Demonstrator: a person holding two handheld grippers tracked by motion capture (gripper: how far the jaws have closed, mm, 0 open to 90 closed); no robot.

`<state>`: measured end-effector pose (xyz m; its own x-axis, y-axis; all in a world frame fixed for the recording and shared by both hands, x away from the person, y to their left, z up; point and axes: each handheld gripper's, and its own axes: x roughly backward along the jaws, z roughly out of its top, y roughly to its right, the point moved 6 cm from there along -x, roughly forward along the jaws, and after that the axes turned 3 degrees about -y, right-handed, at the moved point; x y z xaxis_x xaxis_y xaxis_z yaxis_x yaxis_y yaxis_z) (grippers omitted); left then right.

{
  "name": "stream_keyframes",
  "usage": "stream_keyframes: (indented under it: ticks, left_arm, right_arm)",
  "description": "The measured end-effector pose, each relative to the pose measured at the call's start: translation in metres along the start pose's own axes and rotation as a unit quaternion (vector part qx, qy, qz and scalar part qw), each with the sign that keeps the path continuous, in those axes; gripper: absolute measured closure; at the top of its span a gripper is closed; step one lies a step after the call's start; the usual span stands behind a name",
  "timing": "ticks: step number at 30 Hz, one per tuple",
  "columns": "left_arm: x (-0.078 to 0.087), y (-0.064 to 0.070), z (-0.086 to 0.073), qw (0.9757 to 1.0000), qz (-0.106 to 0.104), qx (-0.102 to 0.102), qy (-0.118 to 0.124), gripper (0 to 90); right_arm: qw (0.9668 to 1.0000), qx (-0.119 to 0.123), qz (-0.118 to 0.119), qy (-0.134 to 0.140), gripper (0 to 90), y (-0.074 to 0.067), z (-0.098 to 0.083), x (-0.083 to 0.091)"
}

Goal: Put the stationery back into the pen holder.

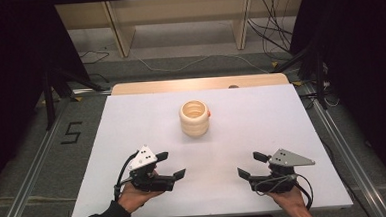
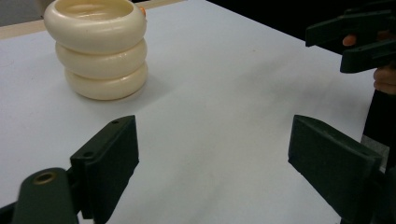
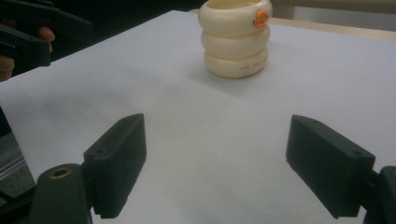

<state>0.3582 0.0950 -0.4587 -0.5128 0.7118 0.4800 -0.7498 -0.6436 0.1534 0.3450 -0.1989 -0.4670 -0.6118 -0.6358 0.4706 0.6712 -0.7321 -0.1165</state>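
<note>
A cream ribbed cup [image 1: 194, 118], shaped like three stacked rings, stands upright on the white table top [image 1: 262, 125], a little behind its middle. It also appears in the left gripper view as the cup [image 2: 99, 49] at the upper left, and in the right gripper view as the cup [image 3: 236, 37] with a small orange patch [image 3: 260, 18] near its rim. My left gripper [image 1: 170, 165] rests near the front left, open, with nothing between its jaws. My right gripper [image 1: 251, 164] rests near the front right, open and empty too. Both are well short of the cup.
A wooden strip [image 1: 199, 83] edges the back of the table. Beyond it, wooden shelf legs [image 1: 119, 32] and loose cables [image 1: 272, 29] lie on the floor. Metal rails [image 1: 29, 177] run along both sides of the table. A "5" mark [image 1: 71, 132] is on the floor at the left.
</note>
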Motion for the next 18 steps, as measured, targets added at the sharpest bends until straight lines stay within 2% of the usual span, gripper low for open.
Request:
stream_keyframes:
  ticks: [6, 18]
  left_arm:
    - [0.0027, -0.0015, 0.0017, 0.9999, 0.002, 0.005, 0.012, 15.3]
    - [0.0013, -0.0025, 0.0015, 0.9999, 0.001, 0.009, 0.013, 15.3]
  right_arm:
    - [1.0, 0.0, 0.001, -0.001, 20.9, -0.0001, -0.0002, -0.0002]
    - [1.0, 0.001, 0.001, -0.001, 20.9, -0.0001, -0.0001, -0.0004]
